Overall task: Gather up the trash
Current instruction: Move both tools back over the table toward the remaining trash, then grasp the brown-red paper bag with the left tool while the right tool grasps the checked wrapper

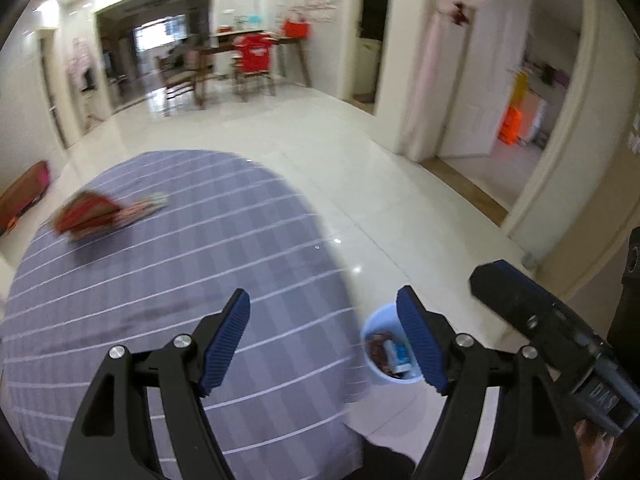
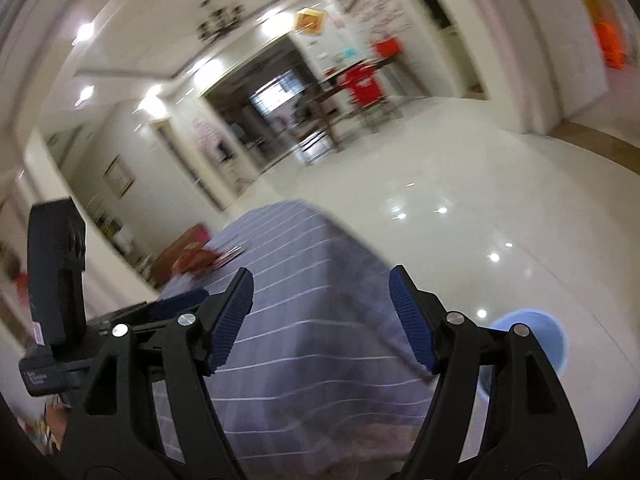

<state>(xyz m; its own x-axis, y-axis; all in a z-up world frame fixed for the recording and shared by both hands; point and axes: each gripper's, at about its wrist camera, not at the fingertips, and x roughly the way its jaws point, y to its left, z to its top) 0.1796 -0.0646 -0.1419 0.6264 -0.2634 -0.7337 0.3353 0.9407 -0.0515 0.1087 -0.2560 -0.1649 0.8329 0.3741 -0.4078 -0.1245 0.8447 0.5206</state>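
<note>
Both grippers empty, jaws spread wide: red wrapper (image 1: 106,214) lies left-of-centre on the striped tablecloth (image 1: 248,248), long axis diagonal (blurred), well ahead-left of left gripper (image 1: 324,340), nearer than right gripper (image 2: 322,318).

A tiled room with a striped table and a dining corner

A purple cloth with white stripes (image 1: 180,280) covers the table; glossy white floor tiles (image 1: 320,140) run to a wooden dining table (image 1: 256,40), where a red shirt (image 1: 254,54) hangs over a chair. A chandelier (image 2: 218,20) hangs overhead.
</note>
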